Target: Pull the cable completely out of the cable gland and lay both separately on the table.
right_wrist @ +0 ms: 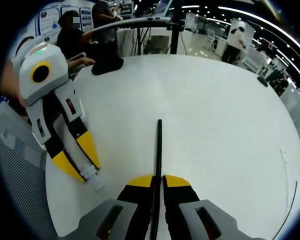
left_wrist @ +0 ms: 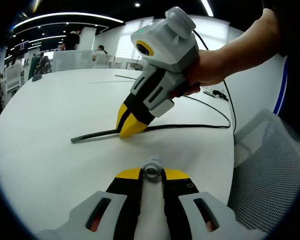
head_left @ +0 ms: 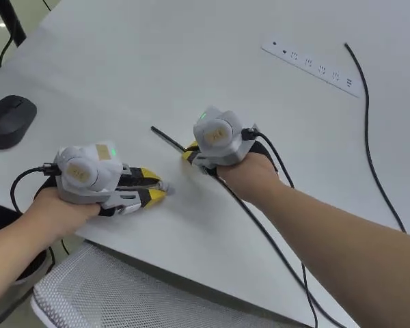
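My left gripper (left_wrist: pixel 153 175) is clenched on the small grey cable gland (left_wrist: pixel 153 166), pinched between the yellow tips, low over the white surface (head_left: pixel 123 61). My right gripper (right_wrist: pixel 158 179) is closed on the black cable (right_wrist: pixel 159 145) — its free end runs straight out ahead of the jaws and lies flat on the surface. Gland and cable are apart, near each other. A power strip (head_left: pixel 311 66) lies well away; a dark mouse (head_left: pixel 10 119) sits to my left.
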